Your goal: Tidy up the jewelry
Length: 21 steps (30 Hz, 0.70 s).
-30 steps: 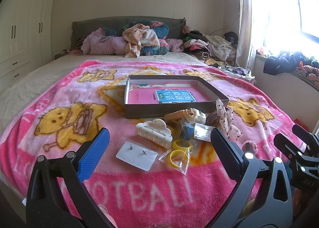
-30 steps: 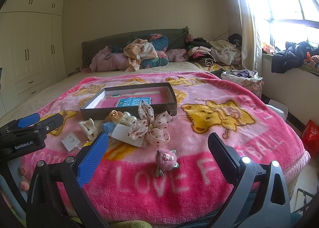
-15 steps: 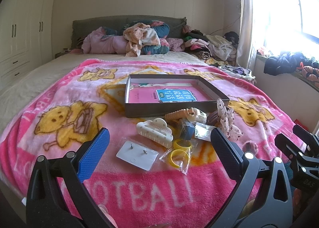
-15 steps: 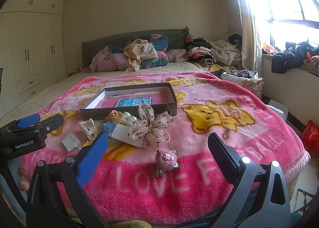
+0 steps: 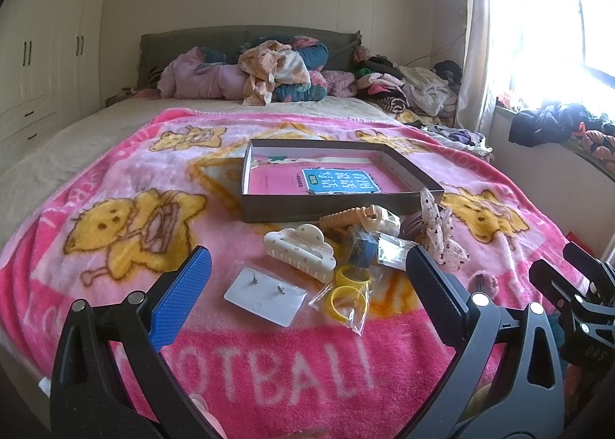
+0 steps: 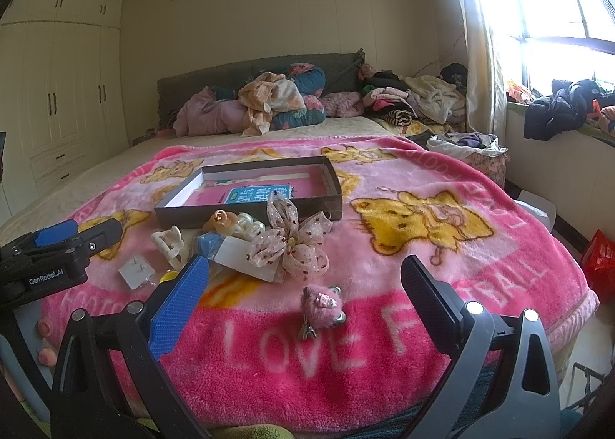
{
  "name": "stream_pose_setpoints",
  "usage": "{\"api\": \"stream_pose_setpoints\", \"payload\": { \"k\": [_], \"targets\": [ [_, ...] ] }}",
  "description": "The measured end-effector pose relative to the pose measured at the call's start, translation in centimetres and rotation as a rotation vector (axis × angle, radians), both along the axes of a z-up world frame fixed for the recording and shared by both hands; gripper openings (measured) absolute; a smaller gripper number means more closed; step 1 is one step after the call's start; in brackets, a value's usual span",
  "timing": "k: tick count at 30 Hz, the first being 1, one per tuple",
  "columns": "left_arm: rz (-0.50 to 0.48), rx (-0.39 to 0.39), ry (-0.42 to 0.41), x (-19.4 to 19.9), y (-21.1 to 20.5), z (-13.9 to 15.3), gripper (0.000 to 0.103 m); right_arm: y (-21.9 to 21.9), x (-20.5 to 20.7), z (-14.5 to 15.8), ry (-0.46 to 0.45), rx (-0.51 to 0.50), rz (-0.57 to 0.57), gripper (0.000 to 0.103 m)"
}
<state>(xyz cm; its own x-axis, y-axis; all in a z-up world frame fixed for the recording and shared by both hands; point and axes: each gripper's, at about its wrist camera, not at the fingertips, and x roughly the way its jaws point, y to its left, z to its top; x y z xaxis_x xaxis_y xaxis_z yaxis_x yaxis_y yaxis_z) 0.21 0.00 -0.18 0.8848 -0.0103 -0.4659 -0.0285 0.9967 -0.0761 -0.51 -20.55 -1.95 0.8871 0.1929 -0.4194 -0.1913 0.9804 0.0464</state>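
Observation:
A shallow dark box (image 5: 338, 204) with a pink book inside lies on the pink blanket; it also shows in the right wrist view (image 6: 246, 214). In front of it lie a white claw clip (image 5: 298, 248), a white earring card (image 5: 265, 295), yellow rings in a bag (image 5: 346, 296), an orange coil tie (image 5: 346, 217) and a dotted lace bow (image 6: 288, 243). A pink furry clip (image 6: 321, 306) lies apart, nearer the edge. My left gripper (image 5: 307, 285) is open and empty above the card. My right gripper (image 6: 303, 293) is open and empty above the furry clip.
The pink blanket (image 6: 423, 246) covers the bed's near half. Piled clothes (image 5: 276, 70) lie at the headboard. A wardrobe (image 6: 57, 93) stands left; a window ledge with clothes (image 6: 557, 112) is at the right. The bed edge drops off at the right.
Both grippers have stayed almost still, with only a slight drift of the left view. Nothing on the blanket moved.

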Motion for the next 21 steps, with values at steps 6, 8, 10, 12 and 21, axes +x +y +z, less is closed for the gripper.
{"api": "stream_pose_setpoints", "payload": {
  "k": [6, 8, 10, 12, 21],
  "targets": [
    [0.019, -0.039, 0.027, 0.7, 1.4, -0.5, 0.093, 0.8, 0.7, -0.2, 0.027, 0.008, 0.019, 0.097],
    [0.029, -0.052, 0.044, 1.0, 1.9, -0.8, 0.093, 1.4, 1.0, -0.2, 0.036, -0.001, 0.025, 0.097],
    [0.04, -0.059, 0.06, 1.2, 2.4, -1.2, 0.093, 1.9, 1.4, -0.3, 0.05, -0.008, 0.033, 0.097],
    [0.05, -0.062, 0.077, 1.5, 2.9, -1.5, 0.093, 2.4, 1.8, -0.4, 0.058, -0.018, 0.047, 0.097],
    [0.066, -0.043, 0.169, 3.2, 4.4, -3.6, 0.093, 3.6, 4.2, -0.9, 0.121, -0.015, 0.068, 0.097]
  ]
}}
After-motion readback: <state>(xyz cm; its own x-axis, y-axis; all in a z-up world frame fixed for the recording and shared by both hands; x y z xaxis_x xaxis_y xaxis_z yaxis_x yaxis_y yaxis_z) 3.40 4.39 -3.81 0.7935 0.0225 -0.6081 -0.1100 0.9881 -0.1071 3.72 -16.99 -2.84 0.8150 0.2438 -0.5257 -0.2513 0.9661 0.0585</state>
